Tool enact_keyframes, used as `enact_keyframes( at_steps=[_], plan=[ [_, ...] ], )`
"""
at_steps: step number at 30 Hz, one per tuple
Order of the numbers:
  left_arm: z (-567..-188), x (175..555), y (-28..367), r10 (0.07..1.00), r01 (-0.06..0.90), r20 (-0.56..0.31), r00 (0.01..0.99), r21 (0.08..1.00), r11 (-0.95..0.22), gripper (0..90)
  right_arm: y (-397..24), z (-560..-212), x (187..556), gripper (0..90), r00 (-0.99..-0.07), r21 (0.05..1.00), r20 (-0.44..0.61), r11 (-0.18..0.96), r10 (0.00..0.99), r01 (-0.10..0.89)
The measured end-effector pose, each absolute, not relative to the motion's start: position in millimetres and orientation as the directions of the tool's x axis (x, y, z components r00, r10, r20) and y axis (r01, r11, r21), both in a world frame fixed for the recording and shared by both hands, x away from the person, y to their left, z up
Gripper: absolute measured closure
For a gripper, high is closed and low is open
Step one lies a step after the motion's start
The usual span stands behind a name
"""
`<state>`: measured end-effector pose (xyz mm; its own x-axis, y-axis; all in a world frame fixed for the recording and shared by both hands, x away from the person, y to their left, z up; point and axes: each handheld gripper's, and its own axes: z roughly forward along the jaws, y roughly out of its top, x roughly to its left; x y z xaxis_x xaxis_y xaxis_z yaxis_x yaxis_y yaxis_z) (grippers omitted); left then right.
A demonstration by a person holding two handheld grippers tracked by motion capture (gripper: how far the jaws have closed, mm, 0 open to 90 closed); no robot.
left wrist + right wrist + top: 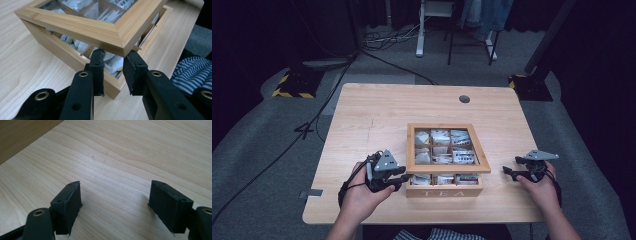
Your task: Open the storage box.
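Wooden tea box [444, 186] sits near the middle of the pale wood surface [372, 120], toward the near edge, "TEA" lettered on its near face. Its glass-paned lid [447, 147] is raised slightly at the near side, a gap showing between lid frame and box wall. Paper tea sachets [110, 61] fill the compartments, seen through the pane and through the gap.

Left gripper [398, 176] is at the box's near left corner. In the left gripper view its fingers [98, 67] straddle the lifted corner of the lid, one on each side, tips right under the frame; whether the pads press the wood I cannot tell.

Right gripper [512, 172] rests to the right of the box, apart from it, fingers [68, 202] spread wide over bare surface, grasping nothing.

A striped garment [193, 72] shows at the near edge.
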<state>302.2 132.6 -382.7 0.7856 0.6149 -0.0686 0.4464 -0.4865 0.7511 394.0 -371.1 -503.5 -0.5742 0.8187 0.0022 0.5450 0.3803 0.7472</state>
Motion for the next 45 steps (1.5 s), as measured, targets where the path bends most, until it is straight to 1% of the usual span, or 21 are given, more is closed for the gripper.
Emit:
enact_keyframes(
  at_steps=[6,16,25,28,34,38,45],
  plan=[
    [-377.6,302.9,134.7,0.628,0.427,-0.062,0.776,0.784,-0.451,74.4,-371.1,-503.6,394.1,26.2,-0.572,0.748,0.002,0.378,0.820,0.545],
    [-371.9,307.3,138.3,0.631,0.418,-0.066,0.773,0.801,-0.429,80.4,-369.5,-503.7,395.0,26.2,-0.564,0.749,0.005,0.371,0.825,0.549],
    [-360.9,310.9,142.9,0.623,0.382,-0.056,0.781,0.831,-0.405,80.8,-369.3,-503.7,395.4,26.3,-0.564,0.750,0.004,0.370,0.826,0.548],
    [-354.9,311.3,144.7,0.615,0.359,-0.059,0.786,0.854,-0.377,81.8,-369.5,-503.7,395.4,26.7,-0.563,0.750,0.003,0.371,0.827,0.548],
    [-351.8,314.5,146.5,0.617,0.336,-0.054,0.785,0.874,-0.352,83.3,-369.5,-503.6,395.6,27.5,-0.558,0.750,0.003,0.367,0.830,0.550],
    [-348.0,316.9,146.7,0.605,0.293,-0.052,0.794,0.906,-0.307,84.1,-369.5,-503.5,395.7,27.9,-0.556,0.750,0.004,0.365,0.831,0.551],
    [-347.2,320.5,147.0,0.608,0.270,-0.045,0.792,0.920,-0.284,84.7,-369.6,-503.5,395.8,28.3,-0.555,0.750,0.003,0.365,0.832,0.551]
  ],
)
